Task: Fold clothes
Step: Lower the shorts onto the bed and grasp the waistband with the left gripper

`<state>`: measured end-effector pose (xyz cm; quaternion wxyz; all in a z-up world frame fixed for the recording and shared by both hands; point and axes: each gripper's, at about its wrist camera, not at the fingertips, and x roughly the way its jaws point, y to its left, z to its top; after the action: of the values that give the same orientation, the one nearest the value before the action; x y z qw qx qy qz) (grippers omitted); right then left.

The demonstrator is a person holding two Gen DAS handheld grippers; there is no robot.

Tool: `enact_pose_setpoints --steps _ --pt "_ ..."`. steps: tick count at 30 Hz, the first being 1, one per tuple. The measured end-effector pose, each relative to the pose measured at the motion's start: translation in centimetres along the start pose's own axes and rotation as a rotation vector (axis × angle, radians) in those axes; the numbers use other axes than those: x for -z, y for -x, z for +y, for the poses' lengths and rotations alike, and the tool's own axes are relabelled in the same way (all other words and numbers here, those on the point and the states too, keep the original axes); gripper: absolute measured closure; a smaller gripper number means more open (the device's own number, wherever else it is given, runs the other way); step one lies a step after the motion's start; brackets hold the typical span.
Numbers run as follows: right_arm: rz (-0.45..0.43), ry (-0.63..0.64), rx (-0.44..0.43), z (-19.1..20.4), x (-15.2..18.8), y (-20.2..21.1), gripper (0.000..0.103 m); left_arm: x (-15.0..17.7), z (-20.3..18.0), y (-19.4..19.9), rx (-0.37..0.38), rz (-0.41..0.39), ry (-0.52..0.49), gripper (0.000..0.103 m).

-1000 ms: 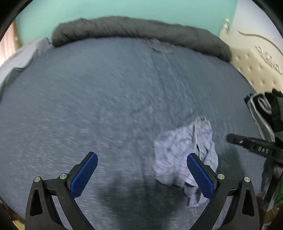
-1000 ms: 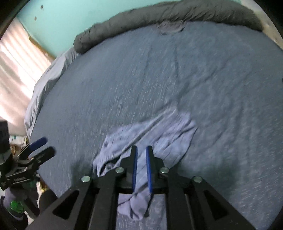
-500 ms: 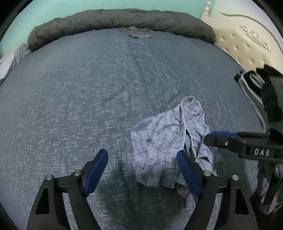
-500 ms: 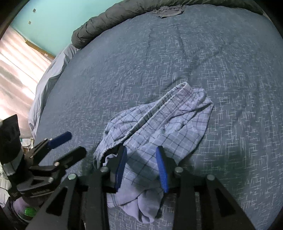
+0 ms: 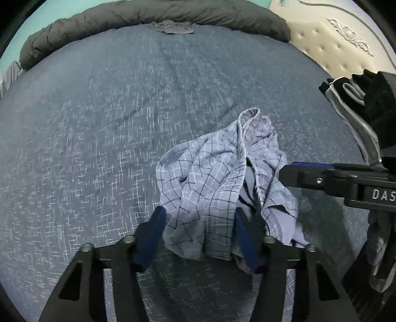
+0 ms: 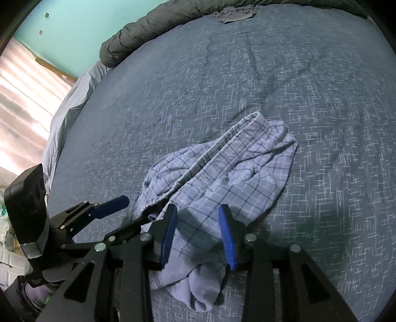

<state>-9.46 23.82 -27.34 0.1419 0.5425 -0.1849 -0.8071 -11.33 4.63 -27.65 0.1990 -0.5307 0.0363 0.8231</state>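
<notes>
A crumpled light-blue checked garment (image 5: 217, 188) lies on the dark blue bed; it also shows in the right wrist view (image 6: 222, 178). My left gripper (image 5: 198, 237) is open, its blue-padded fingers astride the garment's near edge. My right gripper (image 6: 198, 235) is open over the garment's near end, with cloth between the fingers. The right gripper shows in the left wrist view (image 5: 321, 175) at the garment's right side. The left gripper shows in the right wrist view (image 6: 99, 210) at the garment's left side.
The blue bedspread (image 5: 99, 123) stretches far ahead. A rolled grey duvet (image 5: 148, 19) lies along the far edge with a small grey cloth (image 5: 173, 27) in front of it. A cream headboard (image 5: 334, 44) stands at the right. A curtained window (image 6: 19, 111) is at the left.
Both grippers have moved in over the garment. The right gripper went from shut to open. The left gripper's fingers have narrowed around the garment's near edge.
</notes>
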Motion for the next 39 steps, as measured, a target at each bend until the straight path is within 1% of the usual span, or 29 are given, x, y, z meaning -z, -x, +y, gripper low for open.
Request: enact_pose_setpoints --steps 5,6,8,12,14,17,18,19,21,22,24,27,29,34,35,37,39 --pt "0.007 0.006 -0.008 0.8 -0.2 -0.7 0.068 -0.2 -0.1 -0.2 0.018 0.01 -0.007 0.072" --pt "0.009 0.01 -0.008 1.1 -0.3 -0.7 0.067 -0.3 0.0 -0.1 0.02 0.01 -0.007 0.076" --pt "0.011 0.015 -0.003 1.5 -0.6 -1.1 0.064 -0.4 0.5 0.3 0.023 0.004 0.003 0.081" --pt "0.034 0.02 0.021 2.1 -1.6 -2.6 0.063 -0.6 1.5 1.1 0.026 -0.008 0.025 0.088" --pt "0.065 0.02 0.036 2.4 -1.9 -3.8 0.063 -0.5 2.2 1.6 0.023 -0.014 0.038 0.089" --pt "0.097 0.028 0.055 2.5 -1.9 -5.0 0.063 -0.5 3.1 2.4 0.02 -0.028 0.058 0.094" --pt "0.099 0.031 0.062 2.4 -1.8 -5.0 0.064 -0.6 3.2 2.8 0.019 -0.035 0.06 0.095" --pt "0.101 0.034 0.069 2.4 -1.7 -4.9 0.069 -0.7 3.3 3.2 0.014 -0.044 0.058 0.095" --pt "0.104 0.04 0.083 2.2 -1.5 -4.8 0.086 -0.9 3.5 4.1 0.006 -0.061 0.054 0.096" --pt "0.1 0.042 0.087 2.2 -1.4 -4.6 0.089 -1.0 3.6 4.6 0.001 -0.07 0.052 0.096" --pt "0.063 0.045 0.081 2.0 -1.3 -3.1 0.096 -1.2 3.8 5.5 -0.007 -0.087 0.048 0.096" --pt "0.001 0.053 0.075 1.5 -1.3 0.0 0.099 -1.5 4.1 6.9 -0.02 -0.113 0.042 0.096" --pt "-0.026 0.055 0.075 1.0 -1.5 1.8 0.1 -1.7 4.2 7.7 -0.028 -0.129 0.038 0.096" --pt "-0.046 0.022 0.049 0.3 -1.7 3.7 0.1 -2.0 4.0 8.6 -0.029 -0.14 0.033 0.096" --pt "-0.05 0.015 0.044 0.1 -1.7 4.1 0.1 -2.0 4.0 8.7 -0.03 -0.142 0.033 0.096" --pt "-0.033 0.008 0.035 0.4 -1.6 3.7 0.093 -2.1 3.9 9.1 -0.03 -0.147 0.031 0.096" --pt "0.01 0.017 0.023 1.3 -1.1 2.1 0.064 -2.2 3.8 9.5 -0.031 -0.151 0.029 0.096"
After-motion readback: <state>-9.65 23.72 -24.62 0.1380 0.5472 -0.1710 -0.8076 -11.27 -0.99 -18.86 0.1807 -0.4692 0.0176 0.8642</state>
